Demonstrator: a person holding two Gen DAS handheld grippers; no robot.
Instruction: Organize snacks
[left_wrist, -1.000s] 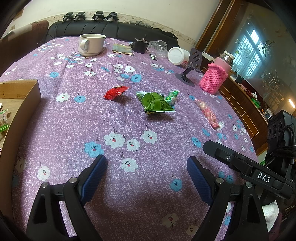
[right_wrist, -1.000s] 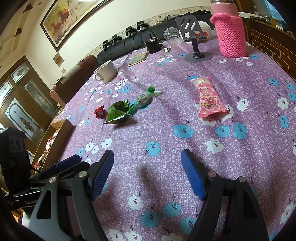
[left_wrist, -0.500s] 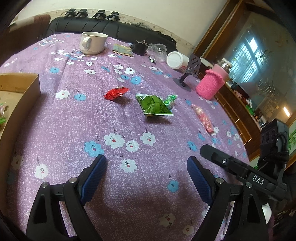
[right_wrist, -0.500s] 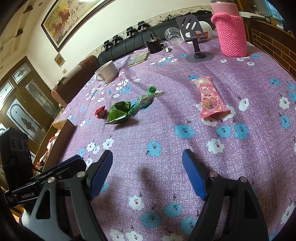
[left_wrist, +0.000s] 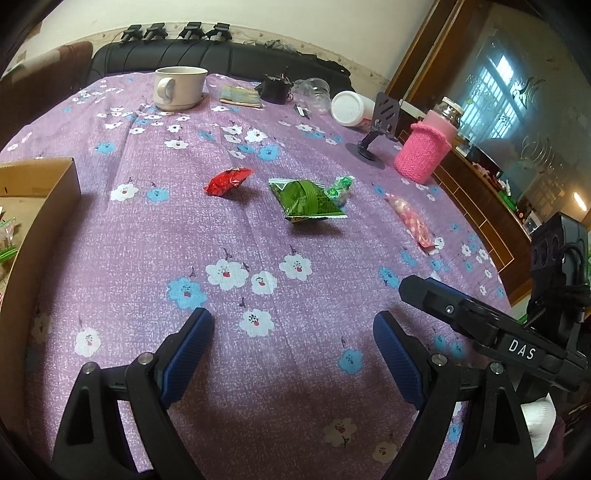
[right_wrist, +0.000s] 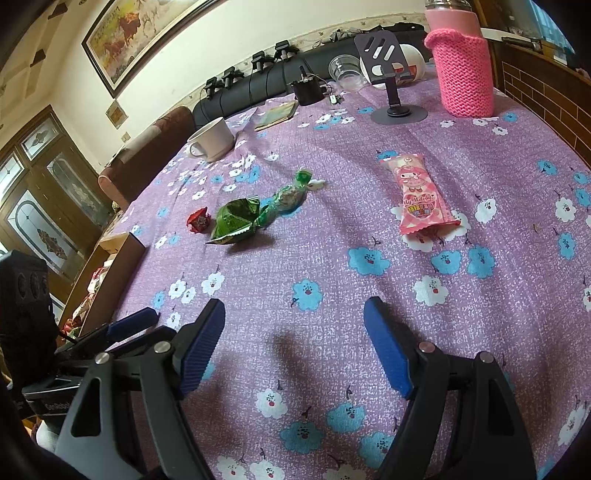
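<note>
Several snacks lie on the purple flowered tablecloth (left_wrist: 258, 240): a red packet (left_wrist: 228, 180), a green packet (left_wrist: 306, 201) touching a green wrapped candy (left_wrist: 340, 189), and a pink packet (left_wrist: 410, 221). From the right wrist view I see the red packet (right_wrist: 198, 222), green packet (right_wrist: 236, 220), green candy (right_wrist: 290, 195) and pink packet (right_wrist: 421, 197). My left gripper (left_wrist: 293, 328) hovers open over bare cloth, well short of the snacks. My right gripper (right_wrist: 294, 314) is also open and holds nothing. A cardboard box (left_wrist: 44, 206) with snacks inside sits at the left.
At the back stand a white mug (left_wrist: 179, 88), a booklet (left_wrist: 240, 96), a black phone stand (left_wrist: 376, 129), a clear jar (left_wrist: 316, 92), a white tub (left_wrist: 349, 109) and a pink knitted bottle sleeve (left_wrist: 423, 151). A black sofa (left_wrist: 221, 59) runs behind the table.
The left wrist view has shifted slightly between frames. The right gripper's jaws stand a touch wider than a second ago. No snack has moved.
</note>
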